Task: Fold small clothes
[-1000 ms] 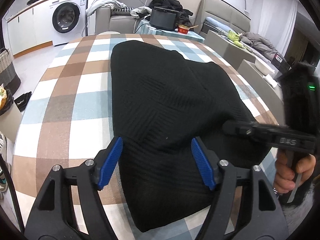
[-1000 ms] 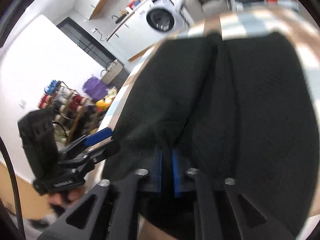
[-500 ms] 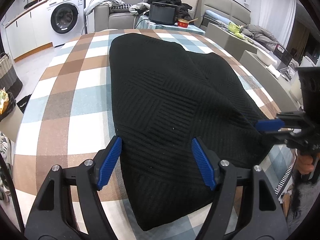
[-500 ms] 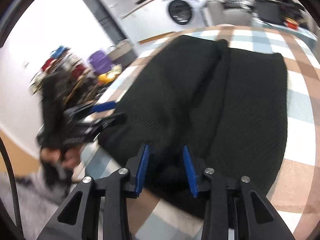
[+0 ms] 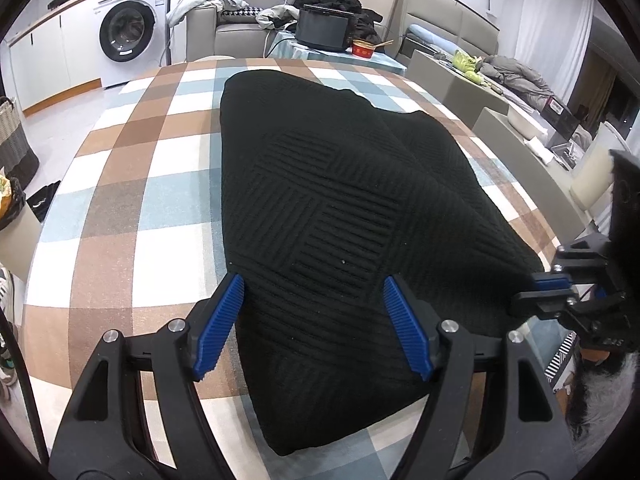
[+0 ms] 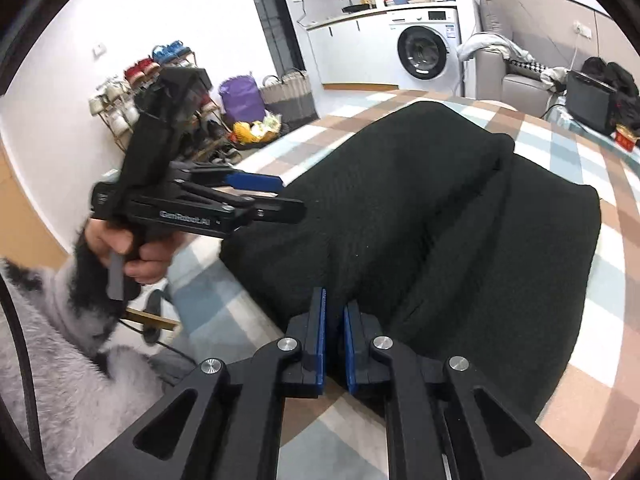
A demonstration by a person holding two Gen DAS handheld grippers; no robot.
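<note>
A black knit garment (image 5: pixel 332 208) lies partly folded on the checked tablecloth (image 5: pixel 132 208), one layer lapped over the other along a ridge (image 6: pixel 472 184). My left gripper (image 5: pixel 312 320) hovers open over its near end, with knit below the blue pads and nothing pressed between them. From the right wrist view the left gripper (image 6: pixel 288 196) is seen side-on at the garment's left edge, held by a hand (image 6: pixel 132 248). My right gripper (image 6: pixel 334 320) is shut, its pads pinching the garment's near edge. The left wrist view shows the right gripper (image 5: pixel 548 292) at the cloth's right border.
Beyond the table stand a washing machine (image 5: pixel 128 36), a sofa with clothes (image 5: pixel 248 20) and a black appliance (image 5: pixel 324 28). A shoe rack (image 6: pixel 132 92), a purple bag (image 6: pixel 240 96) and baskets (image 6: pixel 288 92) sit on the floor to the left. A grey fuzzy sleeve (image 6: pixel 60 360) is close by.
The right gripper let go of the bunched cloth, opened, rolled and slid sideways, then shut again at the garment's edge. The garment now lies flatter. The left gripper stayed put.
</note>
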